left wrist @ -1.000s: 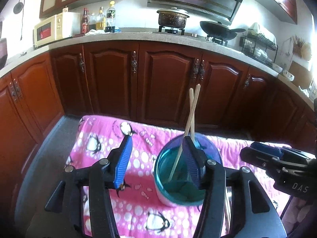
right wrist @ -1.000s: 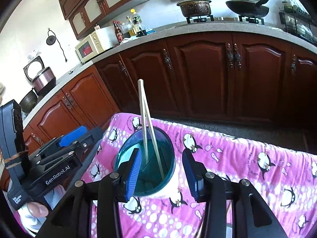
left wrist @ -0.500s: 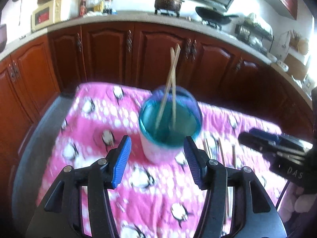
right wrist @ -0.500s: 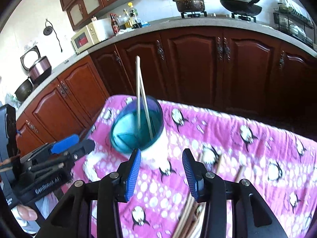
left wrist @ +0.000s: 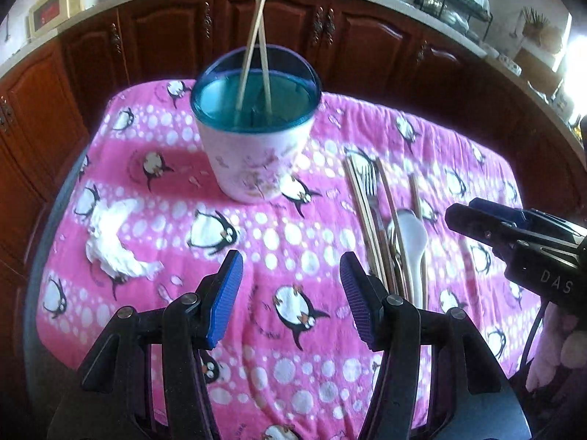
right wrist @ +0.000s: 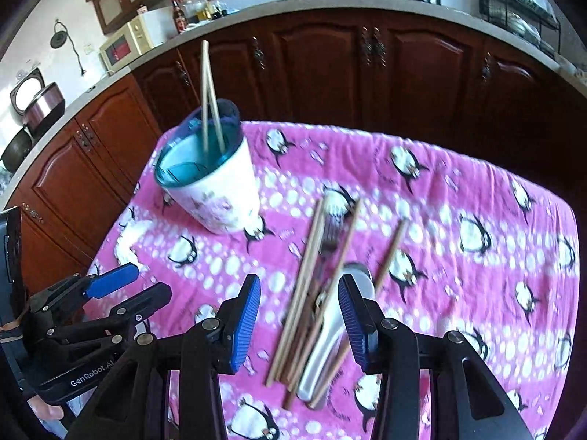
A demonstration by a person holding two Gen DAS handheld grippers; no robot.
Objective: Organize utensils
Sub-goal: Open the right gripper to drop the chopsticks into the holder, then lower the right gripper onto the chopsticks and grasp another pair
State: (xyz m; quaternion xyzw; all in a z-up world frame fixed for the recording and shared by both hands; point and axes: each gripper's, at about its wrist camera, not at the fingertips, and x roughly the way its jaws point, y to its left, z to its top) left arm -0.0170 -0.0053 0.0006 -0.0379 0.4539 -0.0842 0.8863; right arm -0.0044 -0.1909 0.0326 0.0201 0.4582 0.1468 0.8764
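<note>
A: Starting at the left, the left claw (left wrist: 290,293) stands wide apart with nothing between its blue ribbed pads; only the pink penguin-print cloth on the bench (left wrist: 154,154) shows in the gap. A crumpled white tissue (left wrist: 110,245) lies ahead of it and off to its left.

B: And the white tub with the teal rim (left wrist: 256,128)?

A: Straight ahead of that claw and well apart from it. Two pale wooden chopsticks (left wrist: 256,36) stand in it, leaning and crossing near their tops, which is probably why it serves as the holder: long things stay upright against its wall.

B: Where is the rest of the cutlery?

A: The loose pile of wooden chopsticks, a metal fork and a white plastic spoon (right wrist: 315,304) lies flat, just ahead of the right claw (right wrist: 299,322) and partly framed by its jaws. That claw is partly open and grips nothing; it seems lined up for the next pick.

B: What does each camera add?

A: The left view shows the tissue clearly and the fork's tines; the right view blurs both, but shows the pile running between its own pads, and the left claw (right wrist: 121,289) out to its left, empty.
</note>
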